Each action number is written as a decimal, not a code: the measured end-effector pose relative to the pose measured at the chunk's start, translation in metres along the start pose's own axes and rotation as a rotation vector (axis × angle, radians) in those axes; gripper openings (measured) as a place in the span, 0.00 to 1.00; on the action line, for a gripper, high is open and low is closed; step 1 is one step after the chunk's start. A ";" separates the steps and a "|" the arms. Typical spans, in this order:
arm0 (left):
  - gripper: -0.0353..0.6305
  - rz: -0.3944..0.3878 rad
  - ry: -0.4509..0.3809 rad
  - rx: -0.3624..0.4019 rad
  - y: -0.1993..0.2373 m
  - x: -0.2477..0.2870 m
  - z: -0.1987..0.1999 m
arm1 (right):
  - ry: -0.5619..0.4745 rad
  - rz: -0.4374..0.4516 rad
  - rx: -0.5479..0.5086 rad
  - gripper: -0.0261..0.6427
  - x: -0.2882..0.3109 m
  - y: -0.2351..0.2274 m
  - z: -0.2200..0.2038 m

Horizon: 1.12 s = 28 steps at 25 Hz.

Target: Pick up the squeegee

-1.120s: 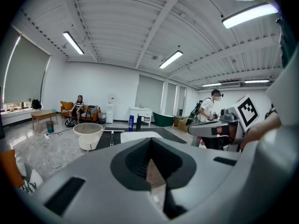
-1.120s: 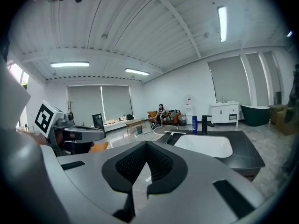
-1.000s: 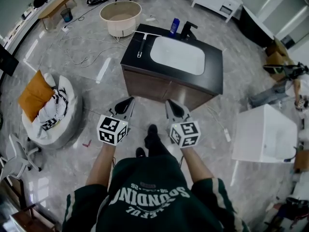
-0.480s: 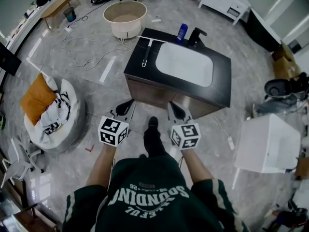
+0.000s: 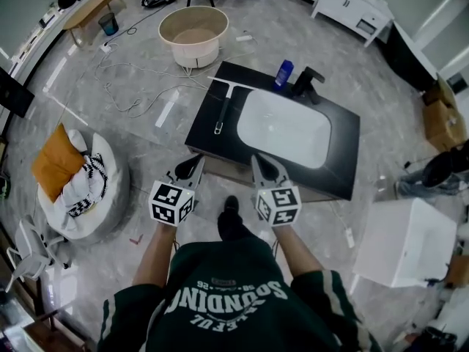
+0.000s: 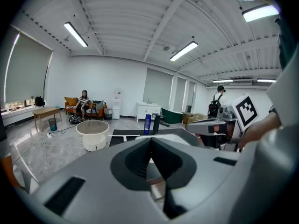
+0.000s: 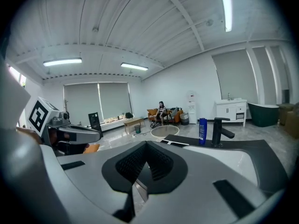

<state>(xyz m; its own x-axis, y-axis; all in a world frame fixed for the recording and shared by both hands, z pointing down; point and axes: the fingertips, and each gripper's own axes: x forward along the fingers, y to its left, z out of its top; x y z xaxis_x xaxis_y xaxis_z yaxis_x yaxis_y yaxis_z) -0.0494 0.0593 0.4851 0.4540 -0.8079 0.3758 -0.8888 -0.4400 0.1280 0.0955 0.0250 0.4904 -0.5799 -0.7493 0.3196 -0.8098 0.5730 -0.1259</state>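
Black countertop [image 5: 343, 149] is seen around a white basin [image 5: 286, 129]. The squeegee [image 5: 222, 108] is laid flat on the counter's left part, just beside the basin, with its blade at the far edge. The left gripper [image 5: 195, 160] and right gripper [image 5: 259, 161] are held near the counter's front edge, apart from the squeegee. Both pairs of jaws are pressed together, and nothing is held between them.

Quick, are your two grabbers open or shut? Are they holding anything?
Left gripper: shut, holding nothing.
Right gripper: shut, holding nothing.
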 end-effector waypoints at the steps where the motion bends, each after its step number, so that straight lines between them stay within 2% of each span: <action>1: 0.06 0.005 0.001 -0.002 0.006 0.011 0.006 | 0.005 0.003 0.005 0.04 0.012 -0.008 0.004; 5: 0.06 0.024 0.003 -0.016 0.029 0.046 0.028 | 0.024 0.030 0.018 0.04 0.056 -0.031 0.020; 13: 0.06 0.065 0.017 -0.041 0.063 0.089 0.046 | 0.044 0.065 0.008 0.04 0.118 -0.061 0.045; 19: 0.06 0.069 0.010 -0.042 0.088 0.111 0.060 | 0.079 0.040 0.031 0.04 0.149 -0.072 0.045; 28: 0.06 -0.021 0.030 -0.030 0.128 0.156 0.068 | 0.076 -0.036 0.056 0.04 0.192 -0.084 0.056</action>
<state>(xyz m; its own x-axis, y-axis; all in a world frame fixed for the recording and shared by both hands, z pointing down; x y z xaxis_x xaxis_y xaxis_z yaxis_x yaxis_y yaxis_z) -0.0881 -0.1500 0.4982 0.4711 -0.7862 0.3999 -0.8807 -0.4447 0.1631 0.0471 -0.1850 0.5100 -0.5436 -0.7406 0.3950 -0.8350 0.5249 -0.1651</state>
